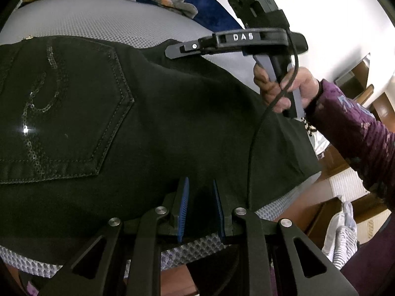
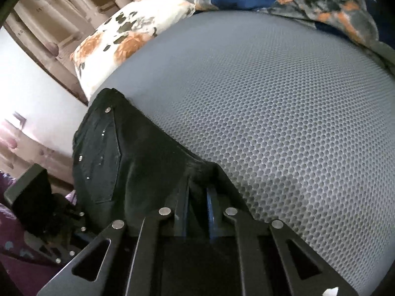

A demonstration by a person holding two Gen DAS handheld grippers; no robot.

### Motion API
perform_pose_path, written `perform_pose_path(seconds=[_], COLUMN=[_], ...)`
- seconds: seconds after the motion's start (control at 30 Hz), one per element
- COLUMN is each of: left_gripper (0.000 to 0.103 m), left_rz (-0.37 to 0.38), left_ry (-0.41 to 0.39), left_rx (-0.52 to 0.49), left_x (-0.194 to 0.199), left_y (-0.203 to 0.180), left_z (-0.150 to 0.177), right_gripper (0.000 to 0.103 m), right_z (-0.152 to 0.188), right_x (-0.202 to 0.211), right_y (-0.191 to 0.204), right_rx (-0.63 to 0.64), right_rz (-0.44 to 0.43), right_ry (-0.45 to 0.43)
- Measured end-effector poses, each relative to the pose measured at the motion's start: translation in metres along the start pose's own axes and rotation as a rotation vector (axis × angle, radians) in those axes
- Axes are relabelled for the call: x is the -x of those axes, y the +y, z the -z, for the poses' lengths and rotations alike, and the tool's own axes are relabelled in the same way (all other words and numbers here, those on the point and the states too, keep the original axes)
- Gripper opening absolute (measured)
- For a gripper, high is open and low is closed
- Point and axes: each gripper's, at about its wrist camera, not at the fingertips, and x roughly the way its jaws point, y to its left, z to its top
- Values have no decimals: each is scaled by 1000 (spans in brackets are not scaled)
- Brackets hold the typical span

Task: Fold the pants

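Both fingers (image 1: 201, 209) pinching pants (image 1: 153, 113)

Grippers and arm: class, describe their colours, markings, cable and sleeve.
Both grippers are black linkage frames with silver pivot pins and blue ribbed fingers. The right gripper bears white "DAS" lettering, a green light, a black cable. The sleeve is purple, patterned.

Left gripper (image 1: 200, 206): our blue fingers sit slightly apart, pinching black cloth.
Right gripper (image 2: 197, 208): our fingers clamp a raised fold.
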Motion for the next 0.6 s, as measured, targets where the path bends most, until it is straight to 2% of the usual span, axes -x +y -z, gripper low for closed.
perform_pose_path(seconds=[0.1,0.2,0.23,0.3,0.43,0.53,0.6], left_gripper=[22,22,22,22,22,22,22], left_rz=[5,19,16,8,10,12,10], left_ry=[0,8,10,11,6,-1,-3], left_rx=[16,51,48,43,50,57,58], left_x=[0,-1,-1,-2,-2,-1,-1], left_y=[1,5,6,5,6,6,5], left_z=[0,-1,-1,0,0,1,2], right_gripper=[7,6,6,6,5,7,7], right_z=[1,-2,-5,-10,-15,-15,-12], right_x=[5,4,2,-1,-2,-1,8], right_y=[-17,-40,-42,-28,-23,-28,-37], right_rx=[-106,-199,-197,-99,-56,-65,-130], right_rz=[-34,-8,-11,62,110,102,71], right_ry=[-64,-109,-108,-102,-104,-118,-158])
